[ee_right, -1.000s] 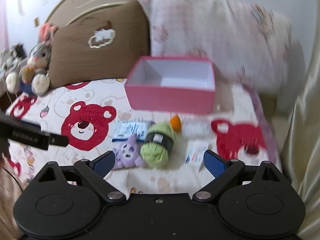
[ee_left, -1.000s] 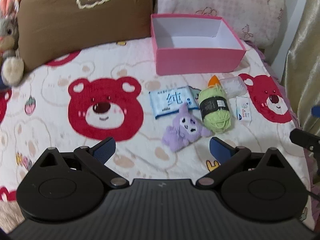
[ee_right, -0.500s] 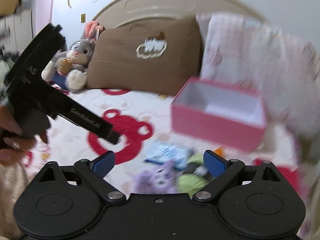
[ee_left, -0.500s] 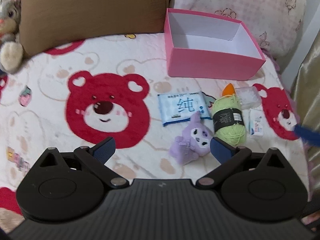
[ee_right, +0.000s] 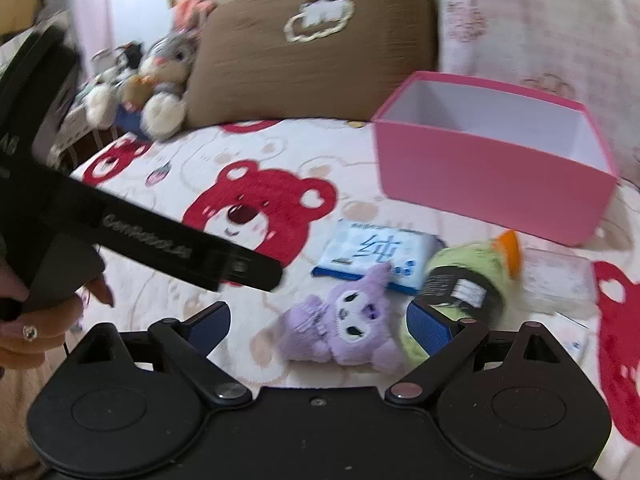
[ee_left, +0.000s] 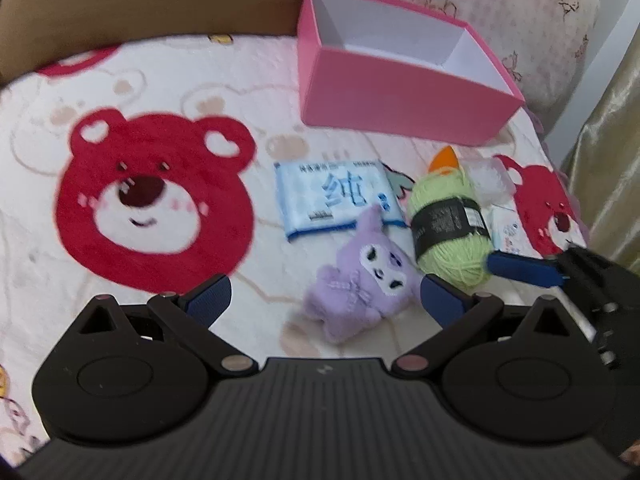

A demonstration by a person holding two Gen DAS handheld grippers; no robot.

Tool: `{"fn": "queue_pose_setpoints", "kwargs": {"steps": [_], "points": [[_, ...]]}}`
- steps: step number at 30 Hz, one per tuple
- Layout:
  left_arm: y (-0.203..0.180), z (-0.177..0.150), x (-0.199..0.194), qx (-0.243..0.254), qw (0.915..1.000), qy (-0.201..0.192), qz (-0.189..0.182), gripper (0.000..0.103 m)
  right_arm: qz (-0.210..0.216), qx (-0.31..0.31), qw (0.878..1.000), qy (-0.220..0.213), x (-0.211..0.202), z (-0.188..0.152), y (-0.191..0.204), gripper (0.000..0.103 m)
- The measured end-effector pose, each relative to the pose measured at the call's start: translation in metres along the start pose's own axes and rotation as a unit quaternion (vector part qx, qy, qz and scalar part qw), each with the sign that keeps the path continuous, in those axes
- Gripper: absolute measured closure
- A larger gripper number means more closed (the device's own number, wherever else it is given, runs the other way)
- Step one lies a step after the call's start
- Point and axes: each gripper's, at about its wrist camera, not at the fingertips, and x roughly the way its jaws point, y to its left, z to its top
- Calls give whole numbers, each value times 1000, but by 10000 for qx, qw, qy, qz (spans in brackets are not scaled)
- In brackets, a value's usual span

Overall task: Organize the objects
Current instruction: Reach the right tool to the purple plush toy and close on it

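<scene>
In front of the pink box (ee_left: 404, 92), both grippers, left gripper (ee_left: 324, 298) and right gripper (ee_right: 318, 320), gape wide around the purple plush (ee_right: 340, 328); simultaneous closure risks collision or snagging the green yarn (ee_left: 450, 224).

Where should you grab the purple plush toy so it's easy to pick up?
Pinch the purple plush toy across its soft round head, coming straight down from above. It lies flat on the blanket, face up, and the right hand-held gripper hangs open near it.
</scene>
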Motion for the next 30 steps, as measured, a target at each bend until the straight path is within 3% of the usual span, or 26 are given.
{"fn": "queue_pose_setpoints", "kwargs": {"steps": [4, 7, 10, 17, 20, 22, 24, 27, 30], "points": [[9, -8, 15, -387, 9990, 55, -198, 1, -128, -469, 9987, 180, 18, -11, 12, 7], [19, -14, 27, -736, 9965, 36, -390, 2, 115, -85, 9993, 334, 28, -12, 6, 12], [30, -18, 40, -1141, 9918, 106, -557, 2, -86, 13, 9994, 332, 35, -15, 0, 16], [34, -23, 54, -1309, 9901, 118, -491, 20, -595, 67, 9966, 559, 56, -22, -18, 36], [30, -26, 64, -1310, 9896, 327, -499, 20, -456, 223, 9968, 618, 62, -25, -22, 38], [28, -29, 70, -1373, 9889, 351, -454, 26, -478, 242, 9968, 585, 65, -28, -19, 39], [29, -30, 76, -1420, 9883, 339, -441, 42, -533, 227, 9967, 573, 68, -29, -16, 43], [34, -31, 77, -1571, 9855, 276, -572, 56, -704, 373, 9946, 660, 69, -26, -15, 56], [41, -34, 73, -1829, 9800, 334, -711, 62, -664, 687, 9925, 758, 63, -23, -17, 59]]}}
